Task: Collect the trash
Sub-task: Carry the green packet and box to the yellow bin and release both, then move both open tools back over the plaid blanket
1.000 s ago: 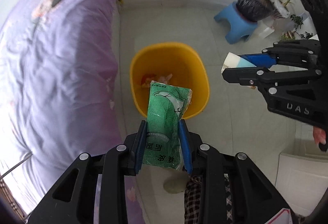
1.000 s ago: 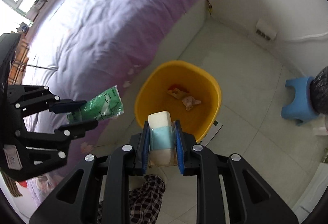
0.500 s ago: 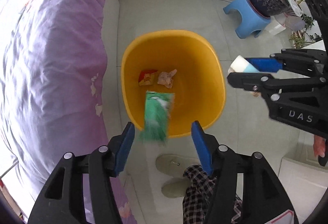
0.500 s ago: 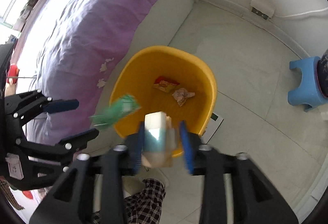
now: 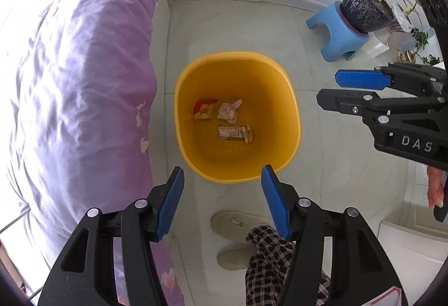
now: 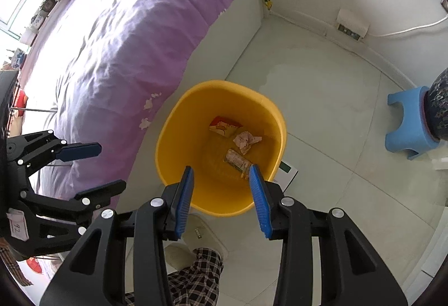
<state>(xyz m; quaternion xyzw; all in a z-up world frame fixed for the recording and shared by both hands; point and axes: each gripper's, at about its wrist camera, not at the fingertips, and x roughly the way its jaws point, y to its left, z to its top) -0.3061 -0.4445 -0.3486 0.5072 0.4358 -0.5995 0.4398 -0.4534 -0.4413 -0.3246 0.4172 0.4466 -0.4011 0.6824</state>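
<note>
While both claws (image 5: 222, 175) (image 6: 221, 175) gape empty, yellow bin (image 5: 291, 98) holds three wrappers (image 5: 234, 133).

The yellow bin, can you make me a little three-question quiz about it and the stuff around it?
1. True or false: the left tool holds a green packet.
2. How many bits of trash can be seen in the yellow bin?
A) one B) three C) six
3. Fill in: the blue stool has a dark ____ standing on it.

Key:
1. False. Both it and the right tool are open and hold nothing.
2. B: a red and yellow wrapper, a crumpled paper and a flat packet.
3. Flowerpot.
</note>
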